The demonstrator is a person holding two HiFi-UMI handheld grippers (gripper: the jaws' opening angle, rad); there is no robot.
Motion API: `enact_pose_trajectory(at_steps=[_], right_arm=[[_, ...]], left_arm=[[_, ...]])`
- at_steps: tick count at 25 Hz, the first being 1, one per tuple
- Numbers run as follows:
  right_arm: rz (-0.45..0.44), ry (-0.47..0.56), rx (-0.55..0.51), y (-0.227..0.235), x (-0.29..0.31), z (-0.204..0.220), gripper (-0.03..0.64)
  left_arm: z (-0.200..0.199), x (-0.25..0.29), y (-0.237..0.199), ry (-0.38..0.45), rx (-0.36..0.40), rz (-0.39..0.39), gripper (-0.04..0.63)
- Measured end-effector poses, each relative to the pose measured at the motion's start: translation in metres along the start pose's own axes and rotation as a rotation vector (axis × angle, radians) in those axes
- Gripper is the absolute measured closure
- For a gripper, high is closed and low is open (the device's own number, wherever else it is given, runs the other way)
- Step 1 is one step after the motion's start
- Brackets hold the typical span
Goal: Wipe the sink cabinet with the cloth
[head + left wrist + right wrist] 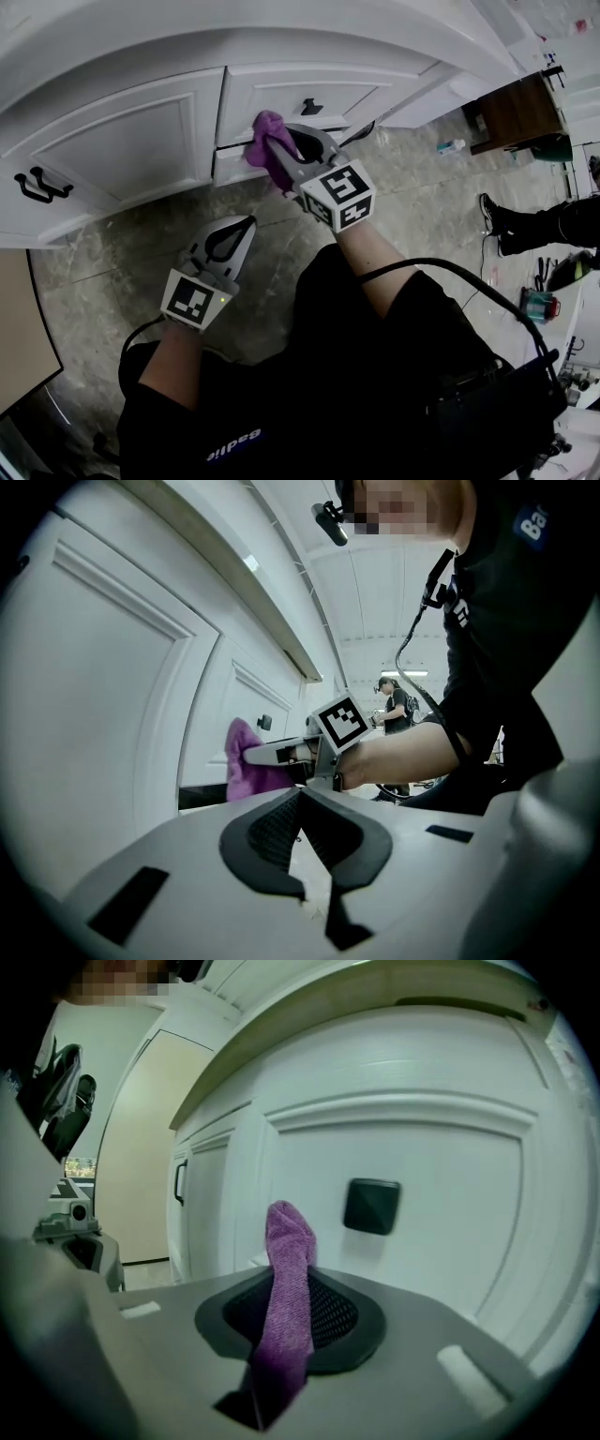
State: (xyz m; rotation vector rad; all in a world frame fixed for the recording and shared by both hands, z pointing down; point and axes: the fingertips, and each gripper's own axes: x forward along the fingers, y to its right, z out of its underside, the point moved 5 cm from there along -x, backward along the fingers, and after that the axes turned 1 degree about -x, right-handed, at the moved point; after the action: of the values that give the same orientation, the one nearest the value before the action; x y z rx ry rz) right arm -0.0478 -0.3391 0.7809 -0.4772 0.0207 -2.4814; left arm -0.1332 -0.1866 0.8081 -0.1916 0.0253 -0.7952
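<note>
cloth (265, 127): purple, plain, no print
sink cabinet (122, 141): white throughout
drawer knob (372, 1206): black
door handles (42, 185): black
floor (112, 272): grey-beige stone, pale veining
right gripper (278, 150): grey body, blk mesh-textured pads
left gripper (248, 223): same grey w/ blk pads
marker cubes (339, 195): white w/ blk square patterns
clothing (375, 394): black
side table (514, 112): dark brown
</note>
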Motion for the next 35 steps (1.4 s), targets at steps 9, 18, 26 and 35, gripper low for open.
enact_pose_trajectory(at_steps=[9,18,26,35], right_arm=[[0.287,-0.038,0.116,0.107,-0.069,0.042,0.545],[0.432,-0.068,0.236,0.157,-0.112,0.073,0.545],[0.168,-0.128,0.042,0.072,-0.061,0.07,0.545],[-0.132,-0.164,0.034,-0.013,-0.041,0.013,0.545]], left_arm=[[0.004,0.006,-0.001,-0.014,-0.008,0.01,0.604],[0.006,0.008,-0.004,-0.021,-0.01,-0.002,0.604],[-0.005,0.011,0.005,0.007,-0.024,0.006,0.604],[-0.071,-0.002,0.066,0.104,-0.039,0.044,0.604]])
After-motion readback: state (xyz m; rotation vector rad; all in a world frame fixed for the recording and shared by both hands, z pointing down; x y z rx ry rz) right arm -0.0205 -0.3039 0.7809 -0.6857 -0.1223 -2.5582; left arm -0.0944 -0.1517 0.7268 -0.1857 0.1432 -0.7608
